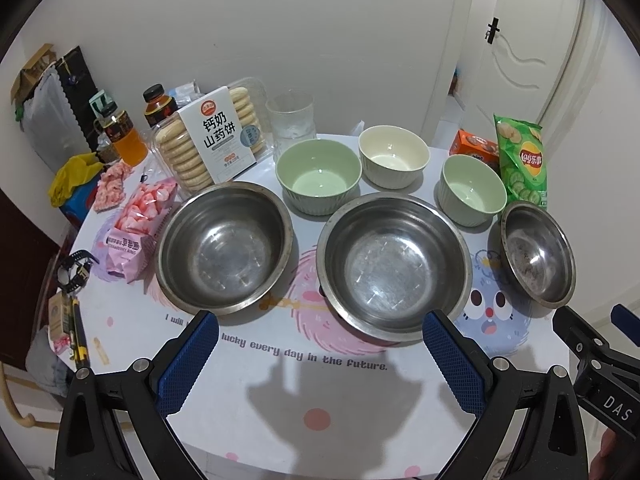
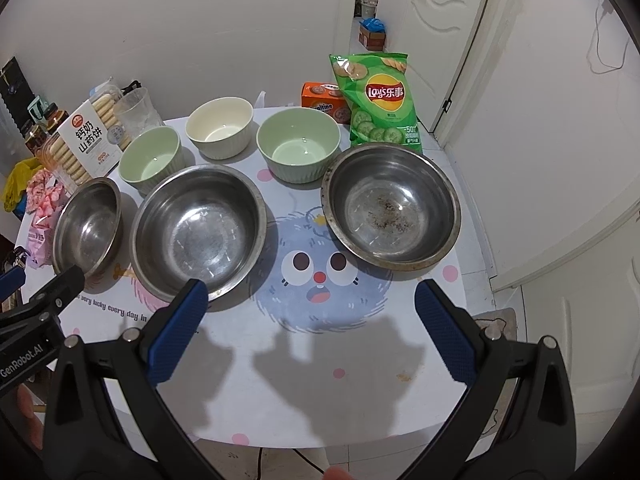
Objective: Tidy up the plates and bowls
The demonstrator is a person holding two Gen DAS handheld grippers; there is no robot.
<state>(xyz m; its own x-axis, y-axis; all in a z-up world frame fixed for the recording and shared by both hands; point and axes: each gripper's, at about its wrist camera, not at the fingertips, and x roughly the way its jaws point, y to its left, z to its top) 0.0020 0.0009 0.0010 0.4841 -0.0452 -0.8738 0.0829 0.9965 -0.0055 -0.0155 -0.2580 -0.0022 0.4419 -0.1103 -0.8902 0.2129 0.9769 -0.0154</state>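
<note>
Three steel bowls stand in a front row on the table: left (image 1: 224, 246) (image 2: 88, 228), middle (image 1: 394, 266) (image 2: 199, 230), right (image 1: 538, 252) (image 2: 390, 206). Behind them stand a green ribbed bowl (image 1: 318, 176) (image 2: 150, 164), a cream ribbed bowl (image 1: 393, 156) (image 2: 220, 126) and a second green bowl (image 1: 472, 190) (image 2: 298, 148). My left gripper (image 1: 320, 328) is open and empty above the near table edge, before the left and middle steel bowls. My right gripper (image 2: 312, 296) is open and empty, before the middle and right steel bowls.
At the back are a biscuit box (image 1: 216, 140), a clear glass (image 1: 291, 120), drink bottles (image 1: 124, 136), a green Lay's chip bag (image 2: 376, 100) and an orange box (image 2: 322, 100). Pink snack packs (image 1: 138, 224) lie left. A door (image 2: 436, 20) stands behind right.
</note>
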